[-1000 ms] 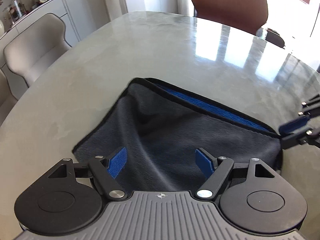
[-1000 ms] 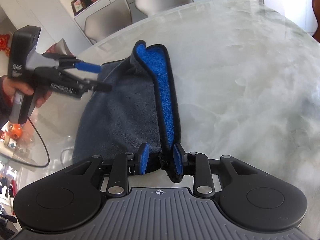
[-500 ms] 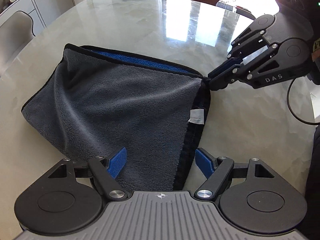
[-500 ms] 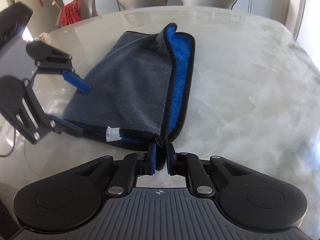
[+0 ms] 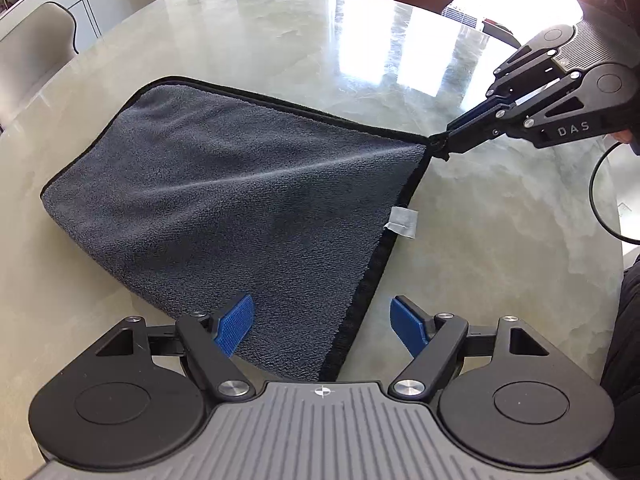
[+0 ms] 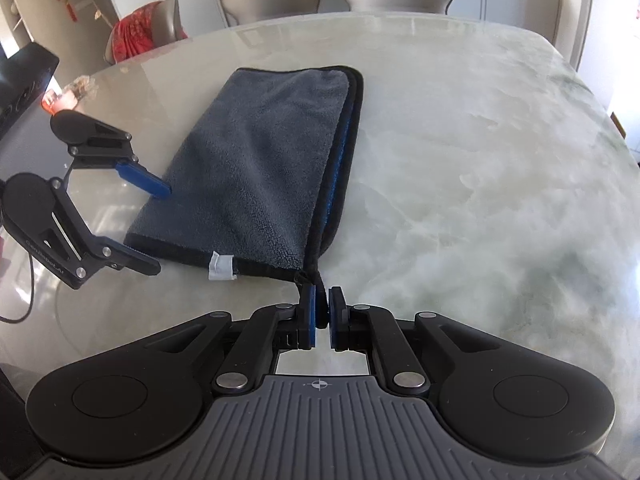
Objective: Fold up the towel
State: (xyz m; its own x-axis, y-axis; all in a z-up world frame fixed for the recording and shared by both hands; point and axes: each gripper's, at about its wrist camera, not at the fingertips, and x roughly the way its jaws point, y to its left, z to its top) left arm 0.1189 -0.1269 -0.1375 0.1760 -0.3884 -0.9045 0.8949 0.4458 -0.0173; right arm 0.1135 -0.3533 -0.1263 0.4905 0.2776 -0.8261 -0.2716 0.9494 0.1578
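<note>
Pinching the towel corner, right fingers expose blue lining; left fingers gape wide.

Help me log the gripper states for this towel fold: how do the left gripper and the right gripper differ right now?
The left gripper is wide open and holds nothing, while the right gripper is shut on a corner of the towel. The left gripper hovers over the towel's near corner; the right gripper holds its corner taut just off the table. Both have blue pads on black fingers.
</note>
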